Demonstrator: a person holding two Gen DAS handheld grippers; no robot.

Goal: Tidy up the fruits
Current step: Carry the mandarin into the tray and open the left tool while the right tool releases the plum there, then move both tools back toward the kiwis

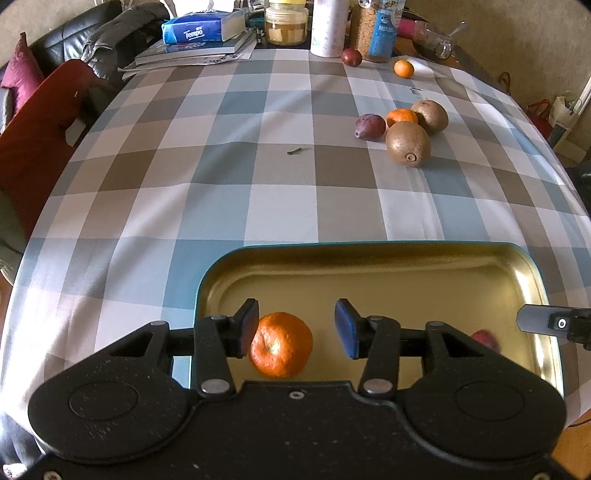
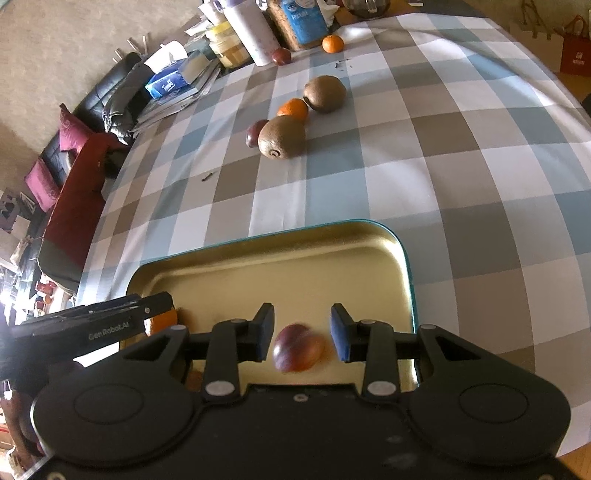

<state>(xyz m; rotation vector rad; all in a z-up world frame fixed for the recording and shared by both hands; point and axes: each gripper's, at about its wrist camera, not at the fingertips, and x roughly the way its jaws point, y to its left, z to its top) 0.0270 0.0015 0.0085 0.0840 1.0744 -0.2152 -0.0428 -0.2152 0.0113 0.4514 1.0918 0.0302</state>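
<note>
Two fruits in gold tray (image 1: 532,280) at table's near edge: tangerine (image 1: 280,350) btwn spread jaws of left gripper (image 1: 295,328), blurred plum (image 2: 297,352) btwn spread jaws of right gripper (image 2: 302,332). Tissue pack (image 1: 201,26) at far edge reads "Tempo".

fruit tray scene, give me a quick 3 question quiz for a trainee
1. True or false: the left gripper is shut on the mandarin.
2. Which fruit lies between the right gripper fingers? A) kiwi B) plum C) mandarin
3. How many kiwis sit on the checked tablecloth outside the gold tray?

Key
1. False: the jaws are open, and the mandarin lies in the tray.
2. B
3. Two: the near kiwi and the far kiwi.
</note>
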